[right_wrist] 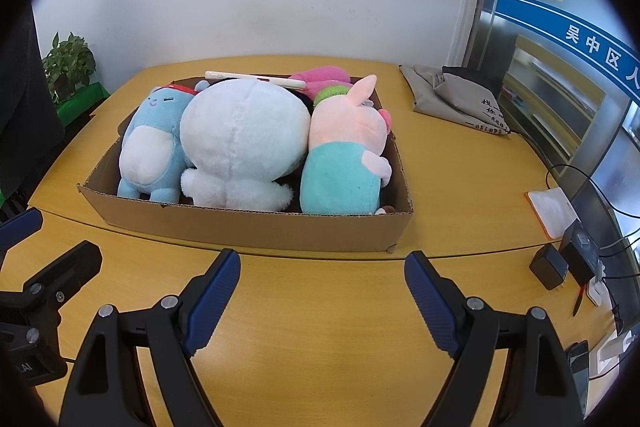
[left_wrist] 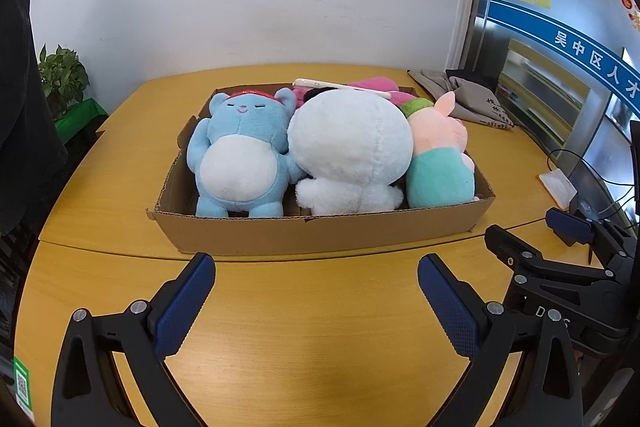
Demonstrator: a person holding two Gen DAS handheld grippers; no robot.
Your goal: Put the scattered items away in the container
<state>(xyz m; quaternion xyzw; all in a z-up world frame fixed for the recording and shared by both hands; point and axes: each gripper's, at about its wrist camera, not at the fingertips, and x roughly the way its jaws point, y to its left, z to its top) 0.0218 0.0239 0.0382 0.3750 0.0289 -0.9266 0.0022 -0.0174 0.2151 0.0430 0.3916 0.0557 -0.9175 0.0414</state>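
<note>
A shallow cardboard box (left_wrist: 320, 233) (right_wrist: 248, 229) stands on the yellow table. It holds a blue bear plush (left_wrist: 240, 155) (right_wrist: 150, 143), a big white plush (left_wrist: 352, 151) (right_wrist: 244, 143) and a pink pig plush in teal (left_wrist: 440, 159) (right_wrist: 344, 163). A pink plush (left_wrist: 372, 85) (right_wrist: 324, 75) and a white stick (left_wrist: 340, 87) (right_wrist: 256, 78) lie at the box's back. My left gripper (left_wrist: 316, 269) is open and empty, in front of the box. My right gripper (right_wrist: 322, 267) is open and empty, also in front of it. Each gripper shows at the edge of the other's view.
A grey cloth bag (left_wrist: 468, 95) (right_wrist: 456, 95) lies at the back right of the table. Chargers, cables and a white pad (right_wrist: 552, 211) sit at the right edge. A potted plant (left_wrist: 62, 75) stands off the table at left. A wall runs behind.
</note>
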